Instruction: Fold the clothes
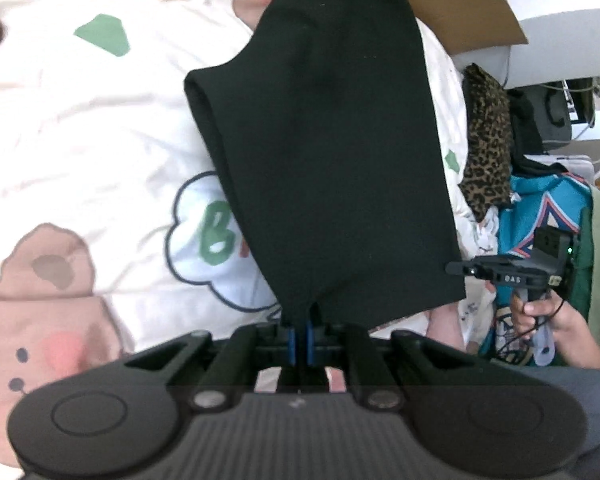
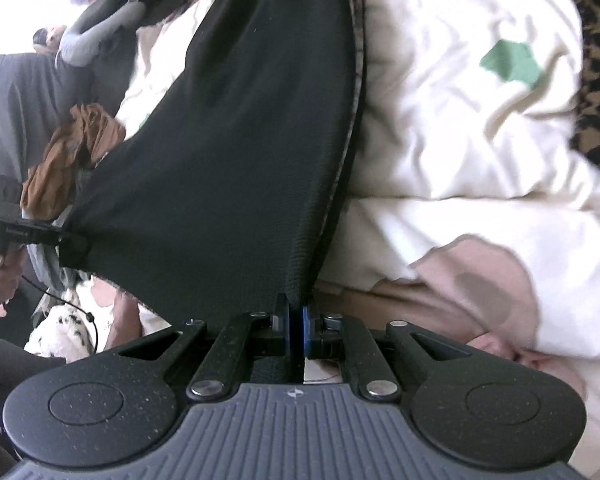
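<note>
A black garment (image 1: 328, 148) hangs stretched above the bed, its far end trailing down onto the sheet. In the left wrist view my left gripper (image 1: 300, 334) is shut, its blue pads pinching one near corner of the cloth. My right gripper (image 1: 456, 269) shows at the right, held by a hand, at the garment's other corner. In the right wrist view my right gripper (image 2: 296, 322) is shut on the black garment (image 2: 244, 152), and my left gripper (image 2: 62, 236) grips the opposite corner at the left edge.
A white bedspread (image 1: 100, 128) with cartoon prints lies underneath. A leopard-print cloth (image 1: 488, 140) and a teal garment (image 1: 540, 216) are piled to the right, with a cardboard box (image 1: 464, 4) behind. A brown cloth (image 2: 68, 156) sits at the left in the right wrist view.
</note>
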Tool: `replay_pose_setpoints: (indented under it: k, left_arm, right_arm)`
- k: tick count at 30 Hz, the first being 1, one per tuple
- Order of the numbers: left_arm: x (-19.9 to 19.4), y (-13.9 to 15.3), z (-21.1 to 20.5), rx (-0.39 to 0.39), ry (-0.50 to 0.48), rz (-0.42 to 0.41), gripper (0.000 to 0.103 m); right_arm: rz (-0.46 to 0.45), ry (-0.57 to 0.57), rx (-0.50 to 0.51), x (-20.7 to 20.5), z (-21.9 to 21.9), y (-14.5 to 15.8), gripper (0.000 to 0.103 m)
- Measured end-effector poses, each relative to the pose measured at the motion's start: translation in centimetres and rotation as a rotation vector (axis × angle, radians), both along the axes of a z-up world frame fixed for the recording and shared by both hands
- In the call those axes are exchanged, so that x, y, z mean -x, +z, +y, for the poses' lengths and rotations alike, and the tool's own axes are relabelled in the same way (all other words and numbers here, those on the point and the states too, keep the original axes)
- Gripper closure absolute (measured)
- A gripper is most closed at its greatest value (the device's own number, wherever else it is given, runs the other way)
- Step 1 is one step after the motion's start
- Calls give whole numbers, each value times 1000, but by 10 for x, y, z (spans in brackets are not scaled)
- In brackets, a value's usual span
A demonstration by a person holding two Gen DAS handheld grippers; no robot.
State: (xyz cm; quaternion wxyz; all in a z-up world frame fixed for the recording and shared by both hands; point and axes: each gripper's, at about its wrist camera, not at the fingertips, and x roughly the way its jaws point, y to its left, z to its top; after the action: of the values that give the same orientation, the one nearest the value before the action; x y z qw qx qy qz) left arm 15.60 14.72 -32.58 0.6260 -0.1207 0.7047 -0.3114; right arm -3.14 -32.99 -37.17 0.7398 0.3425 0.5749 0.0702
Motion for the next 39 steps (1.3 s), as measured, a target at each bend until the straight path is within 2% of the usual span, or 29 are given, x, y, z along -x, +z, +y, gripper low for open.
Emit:
replay_pose_setpoints:
  k: [14,17,18,19,20,25,27,31,33,39]
  left_arm:
    - [0,-74,-13,-69,-18,58,97]
    - [0,-77,-22,-83,-68,-3,96]
    - [0,-77,-24,-85,-79,-20,95]
    - [0,-78,-25,-85,-78,-24,94]
    - [0,-79,-26,-84,-78,-28,93]
    - [-4,-82,-23,-51,-43,-16,91]
    - [-7,-82,-20,-33,-18,-7,83]
    - [-14,-84,-6,22,38,-2,67]
    - [-18,-90,14,48,63,19,67]
    - [-21,-107,22,96,88,73,72]
  right_arm:
    - [58,22,71,-6,10,-32,99]
    - [32,14,69,-8,9,-33,95]
    - [28,10,68,-10,10,-33,93]
    - [29,13,75,-12,11,-34,86]
    - [24,21,86,-13,12,-35,85]
    - [17,-5,64,-15,9,-41,84]
    - [15,-12,41,-14,6,-43,84]
    - [16,-23,-22,-12,1,-49,75]
    - [19,-39,-58,-13,-1,-53,74]
    - [5,-81,-131,-14,-7,-62,74]
